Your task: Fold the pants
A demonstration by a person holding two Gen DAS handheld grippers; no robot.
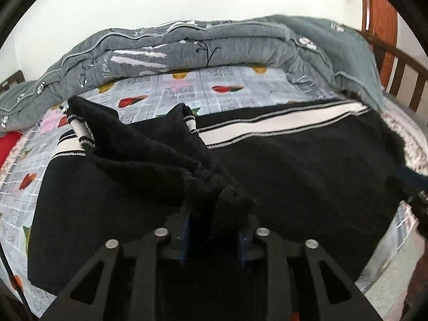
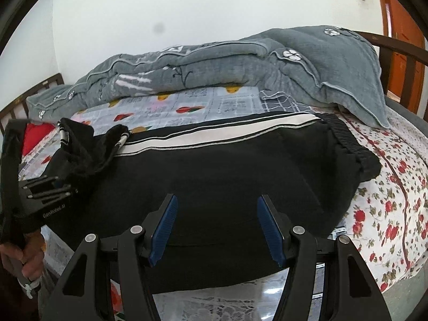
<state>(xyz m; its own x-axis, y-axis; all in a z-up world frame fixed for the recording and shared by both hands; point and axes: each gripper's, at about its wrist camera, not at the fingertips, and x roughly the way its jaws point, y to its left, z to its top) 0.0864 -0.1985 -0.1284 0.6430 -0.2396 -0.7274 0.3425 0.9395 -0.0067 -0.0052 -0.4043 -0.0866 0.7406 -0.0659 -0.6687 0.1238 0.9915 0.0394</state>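
Black pants (image 1: 294, 165) with a white side stripe (image 1: 281, 125) lie flat across the bed, waistband (image 2: 353, 149) to the right. One leg end (image 1: 128, 147) is doubled back over the left part and lies bunched. My left gripper (image 1: 214, 214) hovers over this bunch. A lump of black cloth sits between its blue pads and over the right fingertip, and a gap shows beside the left pad. From the right wrist view the left gripper (image 2: 64, 187) is at the pants' left end. My right gripper (image 2: 216, 208) hangs open above the pants' near edge, nothing between its pads.
A rolled grey quilt (image 2: 240, 64) lies along the far side of the bed. Fruit-print sheet (image 1: 174, 91) and floral sheet (image 2: 388, 200) surround the pants. Wooden bed rails (image 1: 401, 75) stand at the right. A hand (image 2: 24, 256) holds the left gripper's handle.
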